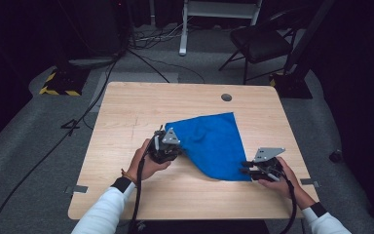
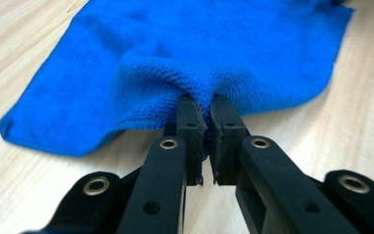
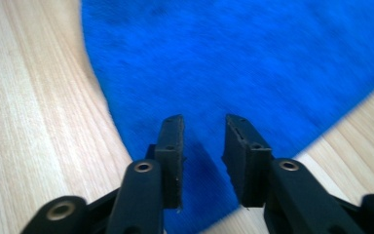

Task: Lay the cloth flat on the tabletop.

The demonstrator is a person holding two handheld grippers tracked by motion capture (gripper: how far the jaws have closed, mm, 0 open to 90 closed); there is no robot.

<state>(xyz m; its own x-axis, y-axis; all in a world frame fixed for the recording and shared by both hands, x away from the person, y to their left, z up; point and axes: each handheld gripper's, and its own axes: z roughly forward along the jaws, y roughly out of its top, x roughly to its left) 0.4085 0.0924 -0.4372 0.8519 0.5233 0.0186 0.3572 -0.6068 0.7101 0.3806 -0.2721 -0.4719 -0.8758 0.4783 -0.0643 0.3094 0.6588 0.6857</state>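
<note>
A blue cloth (image 1: pixel 213 142) lies spread on the wooden table (image 1: pixel 126 112), a little right of the middle. My left gripper (image 1: pixel 174 149) is at the cloth's left edge. In the left gripper view the left gripper (image 2: pixel 203 108) is shut on a pinched fold of the blue cloth (image 2: pixel 214 44), which bunches up at the tips. My right gripper (image 1: pixel 245 167) is at the cloth's near right corner. In the right gripper view the right gripper (image 3: pixel 203 122) stands open, its jaws over the corner of the blue cloth (image 3: pixel 253 63), with nothing held between them.
A round hole (image 1: pixel 226 97) sits near the table's far edge. Beyond the table stand a black chair (image 1: pixel 260 41), a white frame (image 1: pixel 184 29) and cables on the grey floor. Bare wood extends left of the cloth and along the near edge.
</note>
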